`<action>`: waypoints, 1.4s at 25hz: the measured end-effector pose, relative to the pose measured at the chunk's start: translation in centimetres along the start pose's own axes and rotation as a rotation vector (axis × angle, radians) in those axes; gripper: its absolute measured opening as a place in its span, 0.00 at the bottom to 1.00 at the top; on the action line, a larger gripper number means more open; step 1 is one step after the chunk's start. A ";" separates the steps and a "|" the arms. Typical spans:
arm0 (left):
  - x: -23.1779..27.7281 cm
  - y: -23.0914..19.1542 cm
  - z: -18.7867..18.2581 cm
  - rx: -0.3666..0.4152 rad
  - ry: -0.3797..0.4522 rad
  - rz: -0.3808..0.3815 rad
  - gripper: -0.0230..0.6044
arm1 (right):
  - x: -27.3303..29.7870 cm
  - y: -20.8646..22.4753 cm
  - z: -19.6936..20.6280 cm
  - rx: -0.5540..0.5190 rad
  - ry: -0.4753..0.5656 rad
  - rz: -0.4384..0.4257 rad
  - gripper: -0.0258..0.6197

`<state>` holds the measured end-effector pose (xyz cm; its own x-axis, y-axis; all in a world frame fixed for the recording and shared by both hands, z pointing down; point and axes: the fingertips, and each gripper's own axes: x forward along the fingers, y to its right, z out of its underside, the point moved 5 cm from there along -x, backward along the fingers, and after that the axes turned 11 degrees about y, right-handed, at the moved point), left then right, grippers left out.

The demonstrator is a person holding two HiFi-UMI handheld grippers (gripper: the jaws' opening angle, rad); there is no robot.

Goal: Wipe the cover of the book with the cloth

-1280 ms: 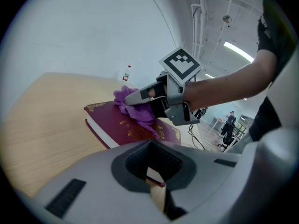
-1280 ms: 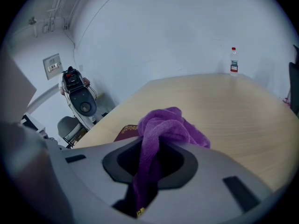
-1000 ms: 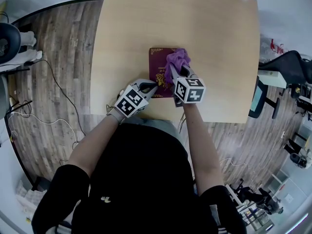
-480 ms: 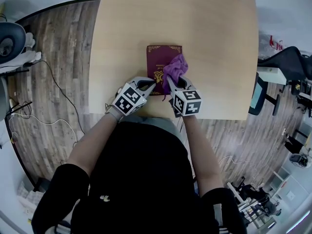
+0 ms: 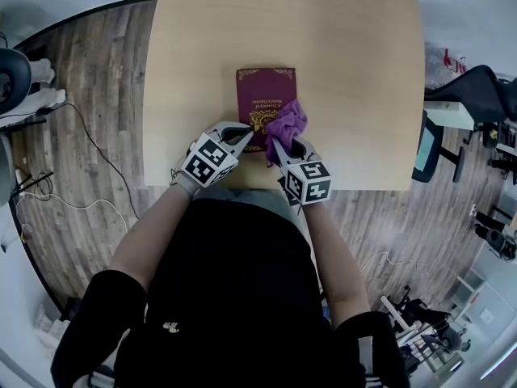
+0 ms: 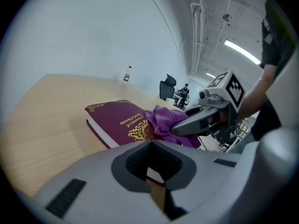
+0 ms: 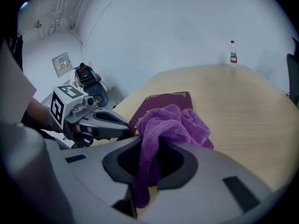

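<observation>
A maroon book [image 5: 262, 95] with gold print lies flat near the table's front edge; its cover also shows in the left gripper view [image 6: 114, 118] and the right gripper view [image 7: 161, 101]. My right gripper [image 5: 284, 144] is shut on a bunched purple cloth [image 5: 286, 123], which rests on the near right part of the cover. Seen along its own jaws, the cloth [image 7: 172, 121] hangs between the right gripper [image 7: 140, 190]. My left gripper [image 5: 245, 141] is shut on the book's near left corner, and a strip of white pages shows between the jaws of the left gripper [image 6: 156, 190].
The light wooden table [image 5: 339, 55] carries a small bottle [image 7: 233, 52] at its far edge. A black office chair [image 5: 477, 95] stands to the right, and cables [image 5: 89, 136] trail over the wooden floor on the left. The person's body is close against the table's front edge.
My right gripper has dragged the cloth from the book's far right corner toward me, along the right side of the cover. The left gripper has kept its hold on the near corner.
</observation>
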<state>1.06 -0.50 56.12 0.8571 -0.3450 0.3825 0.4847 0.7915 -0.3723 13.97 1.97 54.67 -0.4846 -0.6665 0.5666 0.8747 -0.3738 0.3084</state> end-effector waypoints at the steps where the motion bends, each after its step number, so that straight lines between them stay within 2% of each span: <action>1: 0.0 0.0 0.0 0.000 0.000 -0.001 0.07 | -0.2 -0.1 0.1 0.001 -0.002 -0.001 0.17; 11: 0.1 0.0 0.0 -0.003 0.000 -0.011 0.07 | -1.7 -0.8 1.4 0.012 -0.020 -0.001 0.17; 18: -1.0 0.6 0.4 -0.077 -0.071 0.016 0.07 | -1.8 -1.0 1.6 0.018 -0.016 0.012 0.17; 23: -2.0 1.0 1.3 -0.129 -0.079 0.035 0.07 | -1.8 -0.9 1.5 0.026 -0.021 0.012 0.17; 35: -2.2 0.7 1.5 -0.175 -0.070 0.056 0.07 | -1.2 -2.5 1.7 0.018 -0.080 -0.041 0.17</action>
<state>-0.71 1.61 56.32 0.8723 -0.2625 0.4125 0.4649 0.7066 -0.5335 12.33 4.79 54.47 -0.5187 -0.5965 0.6125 0.8544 -0.3875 0.3462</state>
